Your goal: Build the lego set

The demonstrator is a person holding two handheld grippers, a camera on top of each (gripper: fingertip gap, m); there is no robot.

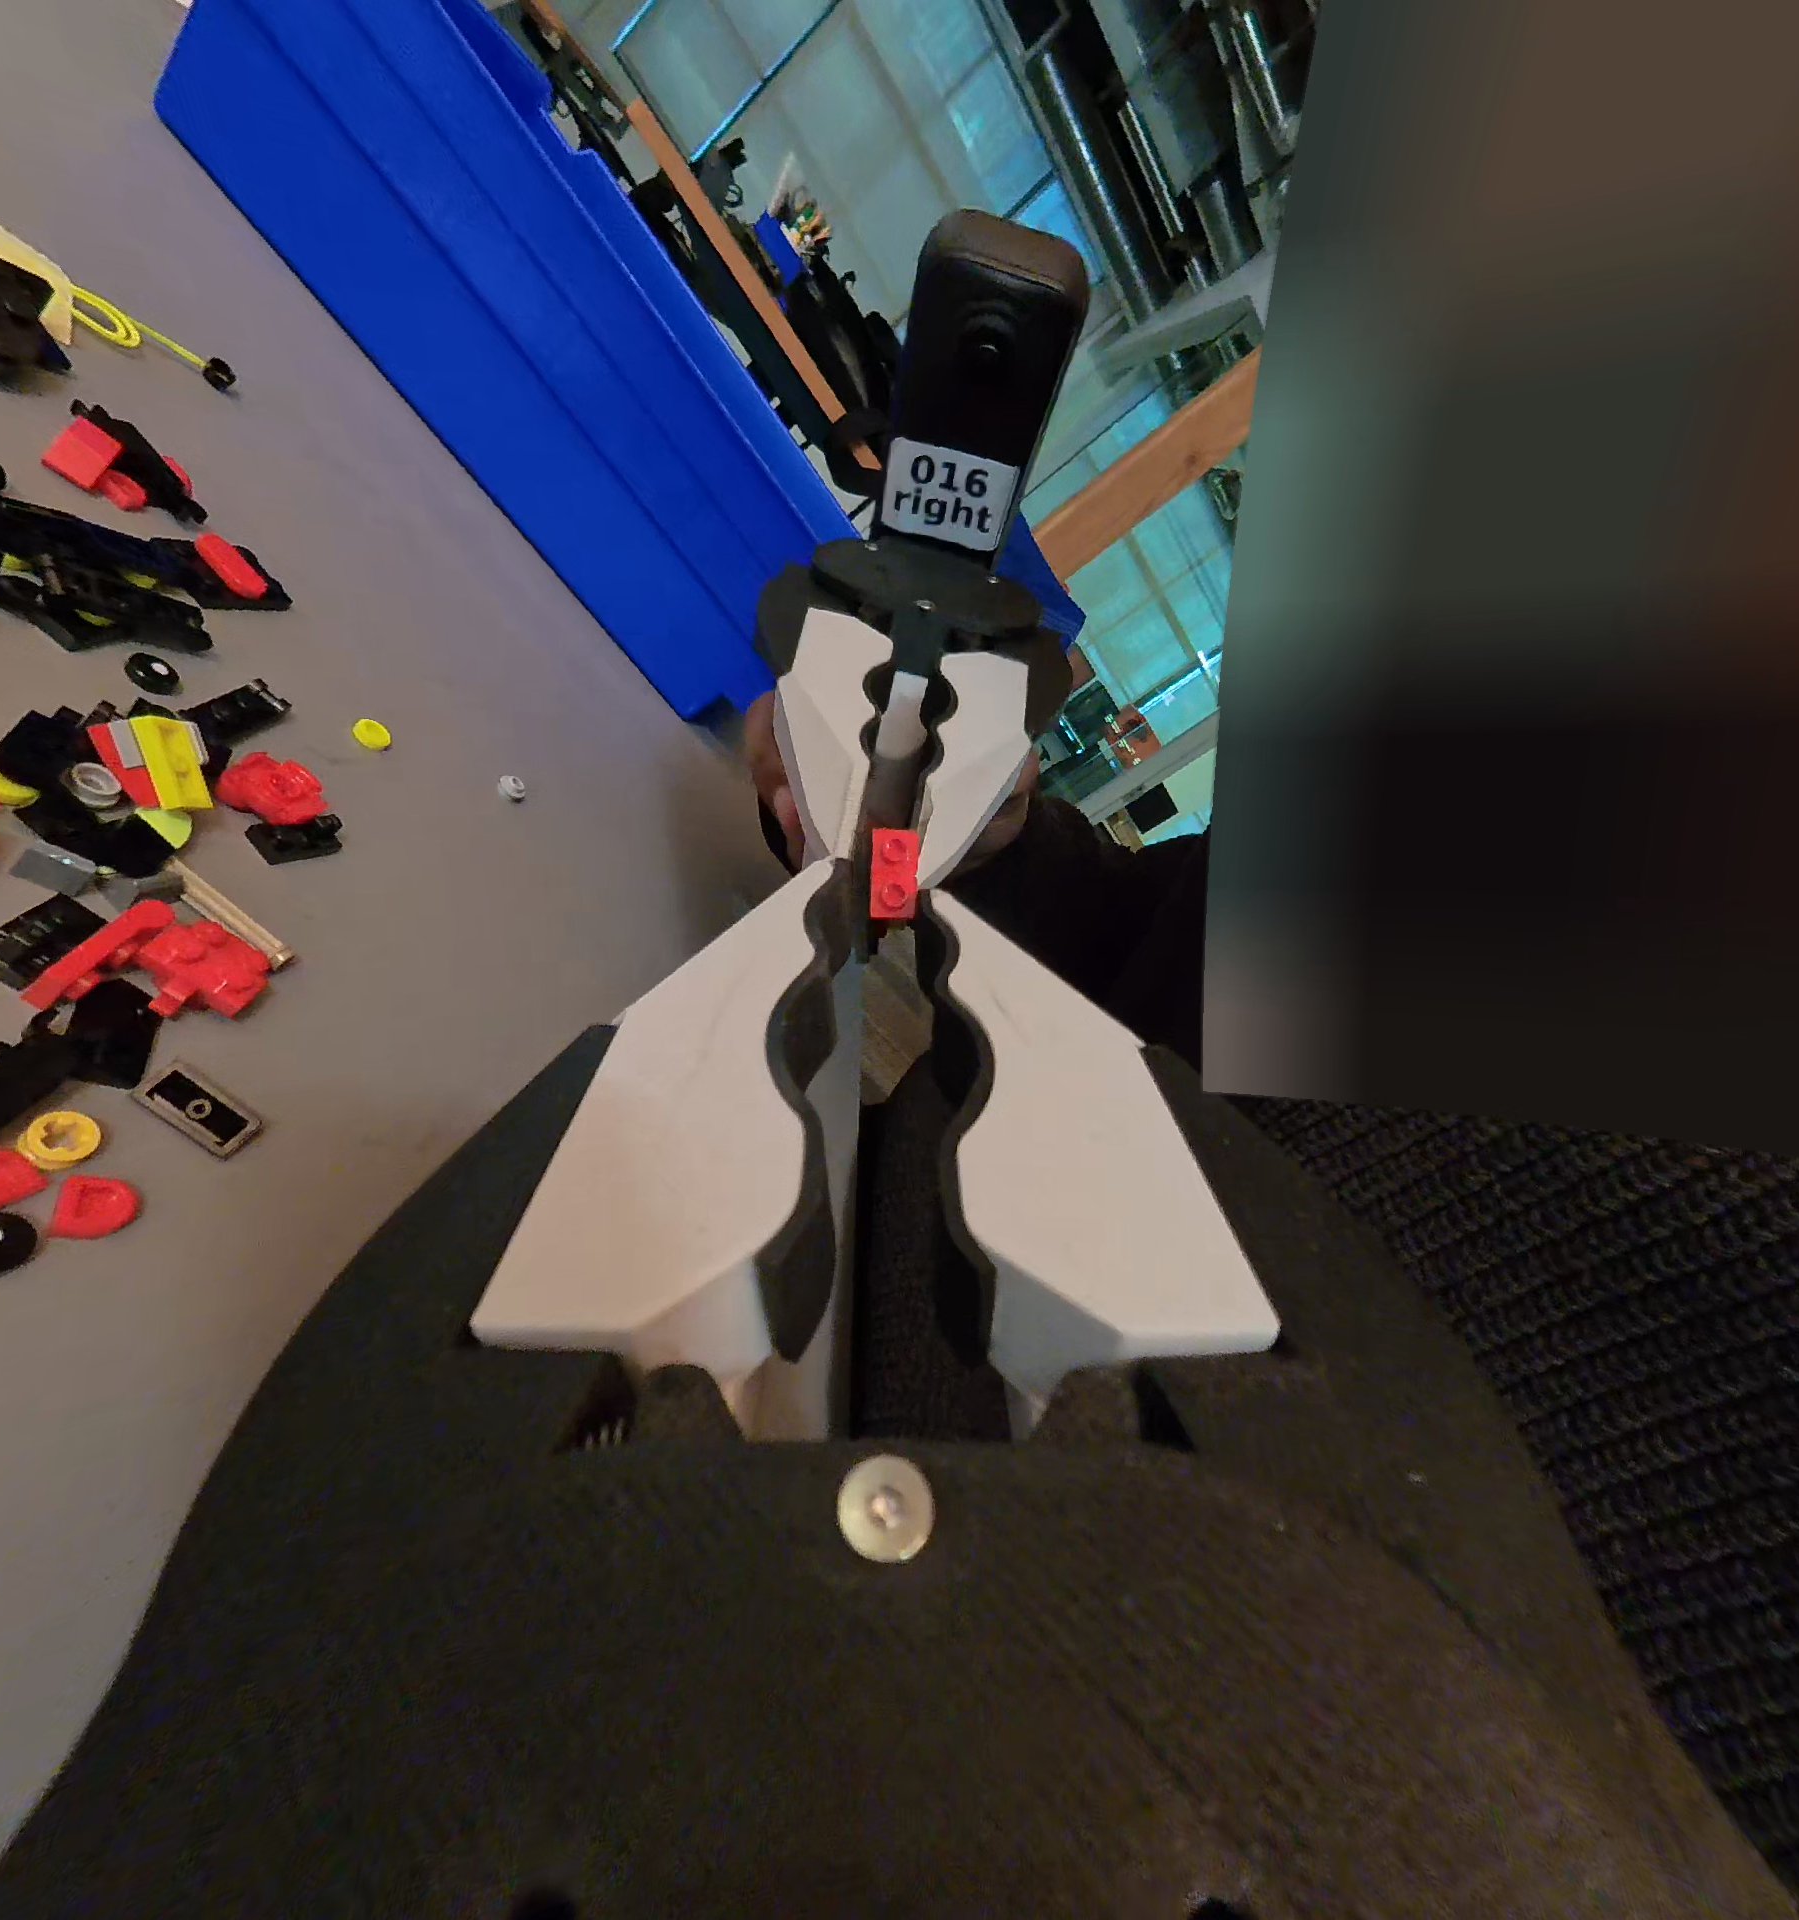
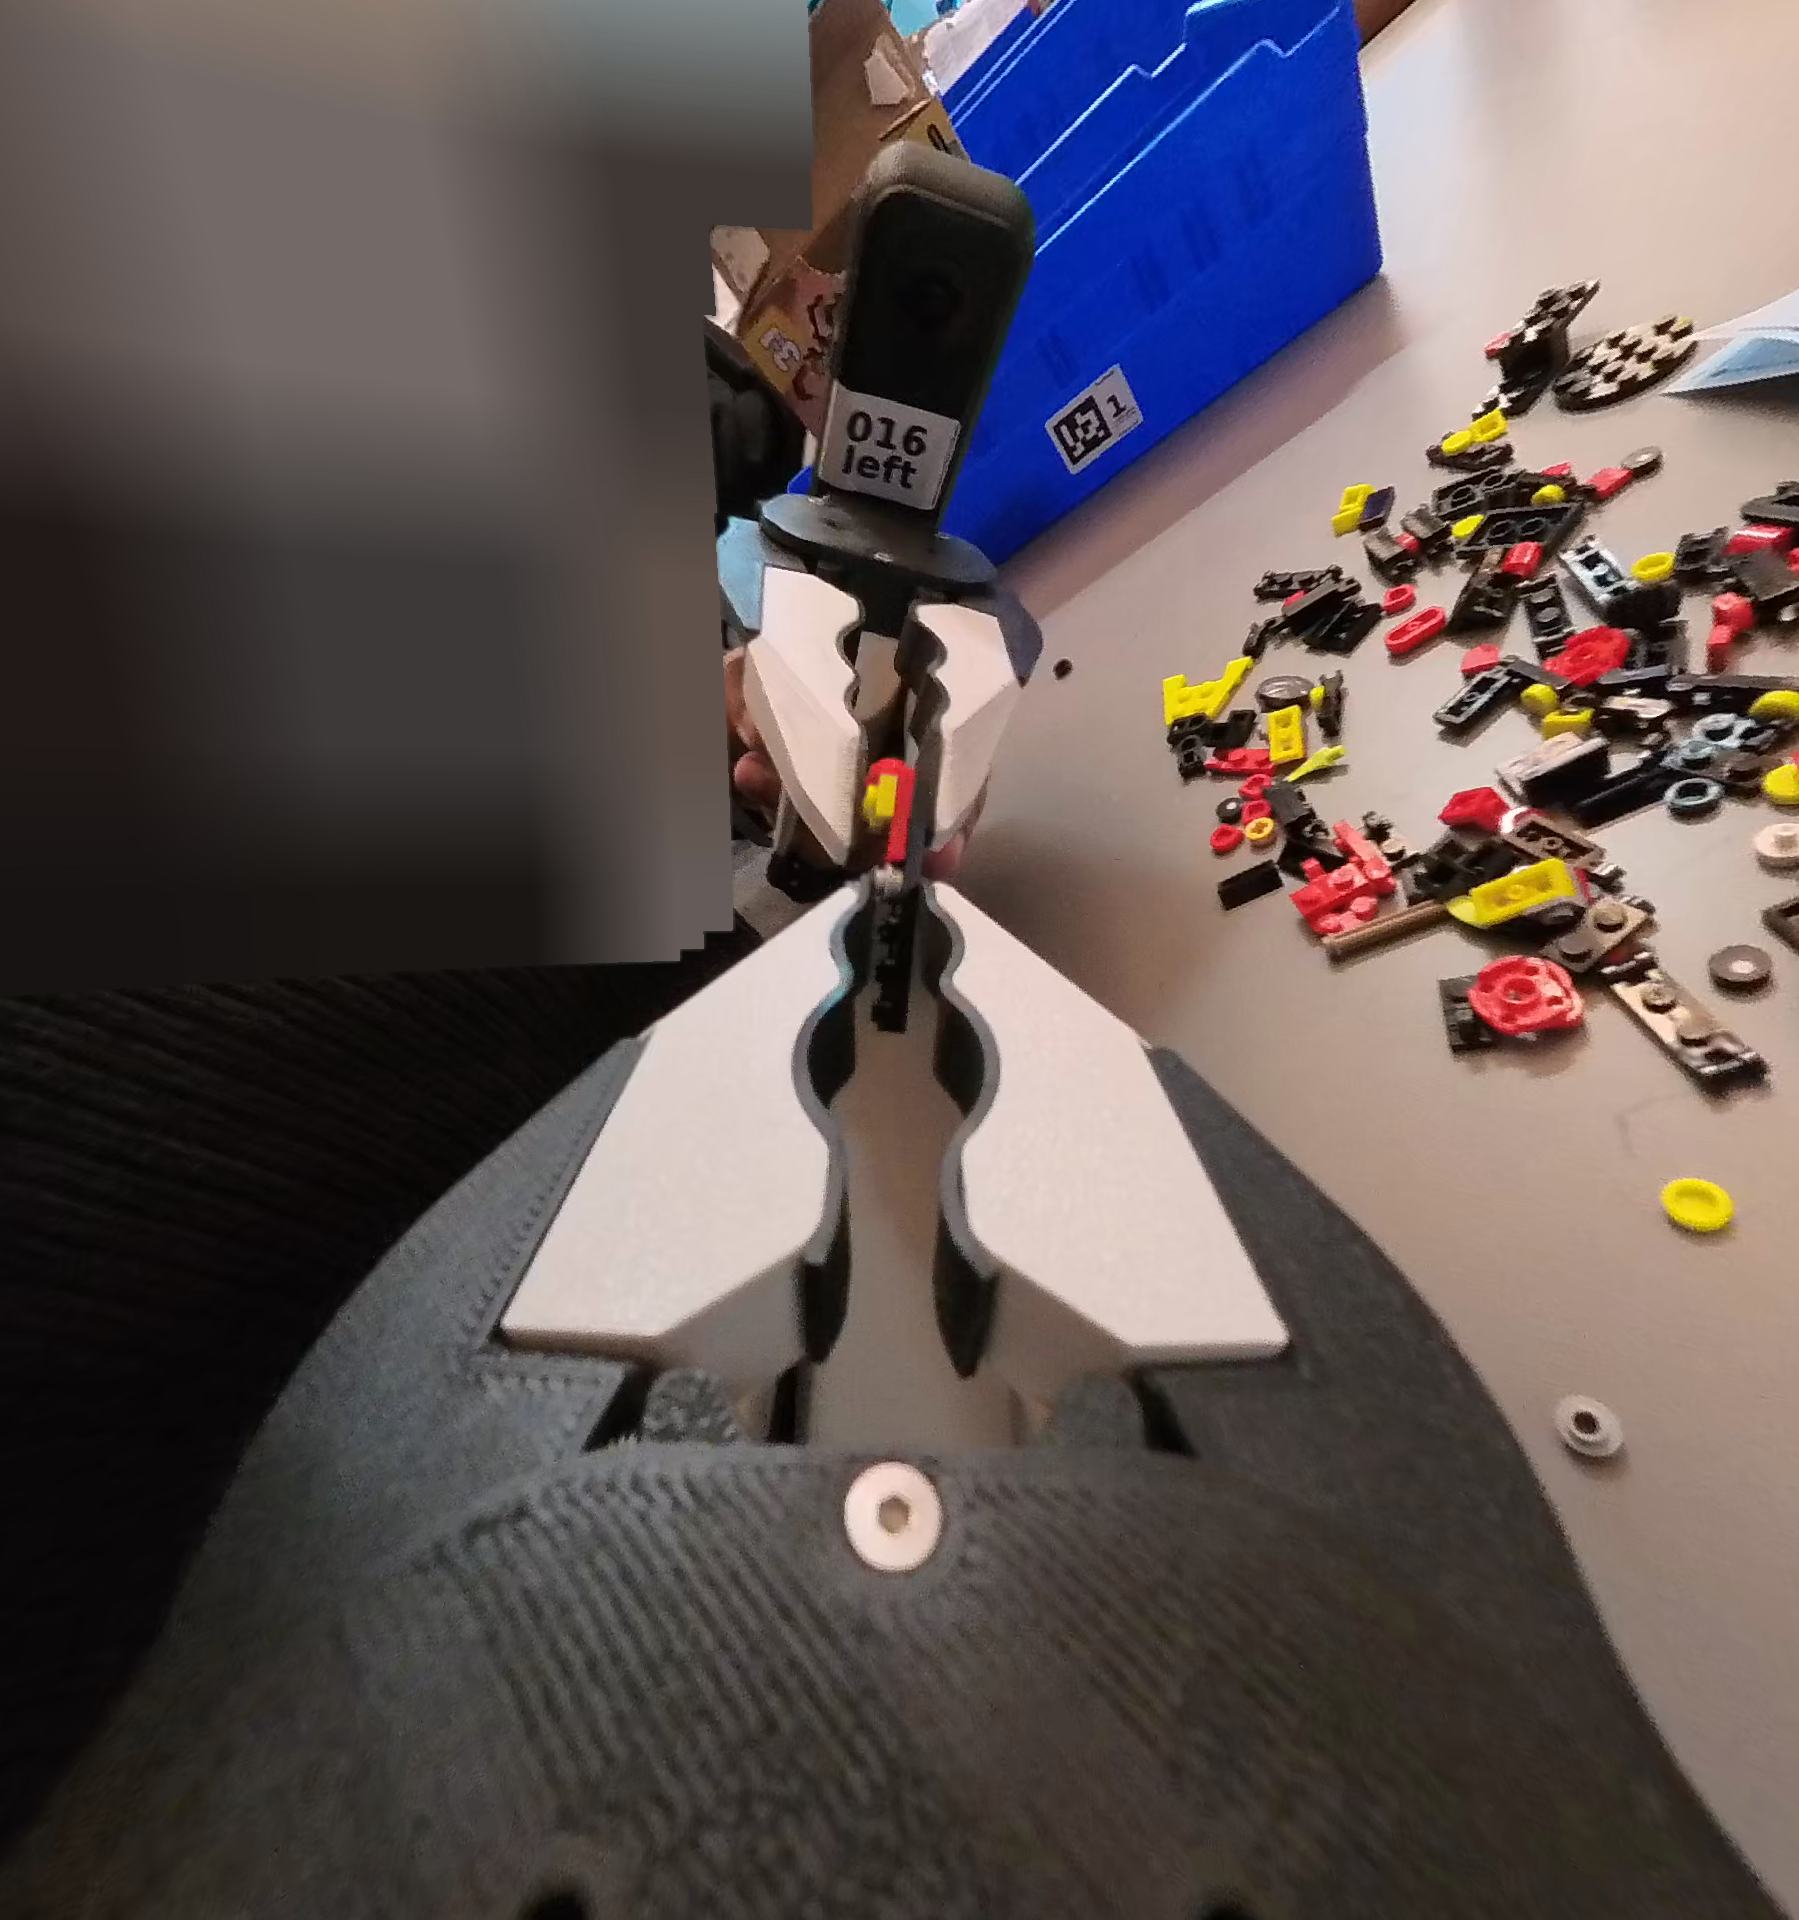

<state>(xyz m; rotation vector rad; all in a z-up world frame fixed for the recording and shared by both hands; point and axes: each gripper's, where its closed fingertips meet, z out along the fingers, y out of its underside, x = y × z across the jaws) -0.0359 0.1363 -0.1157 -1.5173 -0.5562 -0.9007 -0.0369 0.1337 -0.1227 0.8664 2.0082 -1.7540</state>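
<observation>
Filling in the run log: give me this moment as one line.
left tongs: shut on red plate | right tongs: shut on black plate | tips meeting above table | loose pieces untouched

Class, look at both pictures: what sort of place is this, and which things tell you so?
Probably a workshop or lab: a grey table with loose lego pieces, a blue bin, and ducts behind glass.

My left gripper (image 1: 879,914) and right gripper (image 2: 890,914) meet tip to tip, so nothing passes between them. The scattered red, black and yellow lego pieces (image 2: 1560,727) and tall blue plastic bin (image 2: 1186,260) block one side. Bare grey tabletop (image 2: 1290,1195) lies open just beside me.
</observation>
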